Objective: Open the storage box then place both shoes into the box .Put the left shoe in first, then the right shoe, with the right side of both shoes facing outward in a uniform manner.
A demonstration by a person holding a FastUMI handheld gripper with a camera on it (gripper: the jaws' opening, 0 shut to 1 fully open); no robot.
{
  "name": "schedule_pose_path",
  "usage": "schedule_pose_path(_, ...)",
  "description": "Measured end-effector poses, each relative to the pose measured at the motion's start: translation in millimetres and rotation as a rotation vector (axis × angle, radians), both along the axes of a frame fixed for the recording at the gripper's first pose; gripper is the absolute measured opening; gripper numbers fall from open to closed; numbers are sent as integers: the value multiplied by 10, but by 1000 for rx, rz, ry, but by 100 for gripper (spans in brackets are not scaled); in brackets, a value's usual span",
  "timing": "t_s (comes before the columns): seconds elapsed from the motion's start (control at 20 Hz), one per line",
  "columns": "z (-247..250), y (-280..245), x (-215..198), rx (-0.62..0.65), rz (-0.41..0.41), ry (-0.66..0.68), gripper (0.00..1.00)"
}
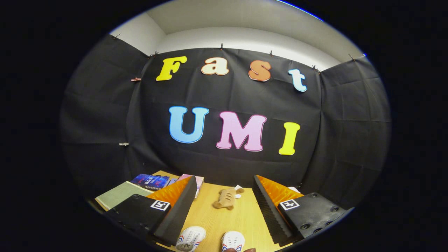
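Two white shoes with red and blue stripes lie side by side on the wooden table (241,217), toes pointing away from me. The left shoe (190,238) is close by my left finger, the right shoe (233,240) sits between the fingers. My gripper (224,190) is held above them, open wide, with nothing between its fingers. Only the toe ends of the shoes show; their rear parts are cut off below.
A small tan plush toy (226,198) lies on the table beyond the shoes, with a white scrap just behind it. Behind my left finger are a green book (120,194), dark blue booklets (151,181) and a pink box (198,182). The black cloth wall stands at the table's back.
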State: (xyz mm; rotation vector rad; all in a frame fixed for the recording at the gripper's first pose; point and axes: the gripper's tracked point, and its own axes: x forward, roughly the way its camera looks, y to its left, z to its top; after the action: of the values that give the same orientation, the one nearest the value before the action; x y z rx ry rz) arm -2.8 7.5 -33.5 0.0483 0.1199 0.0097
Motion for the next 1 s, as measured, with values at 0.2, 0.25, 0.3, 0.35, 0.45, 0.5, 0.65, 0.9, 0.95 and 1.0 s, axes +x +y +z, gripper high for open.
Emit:
schedule_pose_path(0.2,-380,165,3,30,50,137,97)
schedule_pose_path(0.25,-502,214,-1,35,65,177,97)
schedule_pose_path(0.3,-652,271,-14,36,80,227,97)
schedule_pose_path(0.35,-819,323,-35,34,97,282,97)
schedule_pose_path(0.45,-1158,443,-93,35,135,394,98)
schedule_pose_path(0.5,-1321,517,-135,37,151,440,98)
schedule_pose_path(0.65,-1840,670,-283,42,195,592,98)
schedule_pose_path(0.9,-2740,894,-526,96,241,864,98)
schedule_pose_path(0.95,-2865,941,-542,126,243,900,98)
schedule_pose_path(1.0,-2968,978,-547,144,239,929,99)
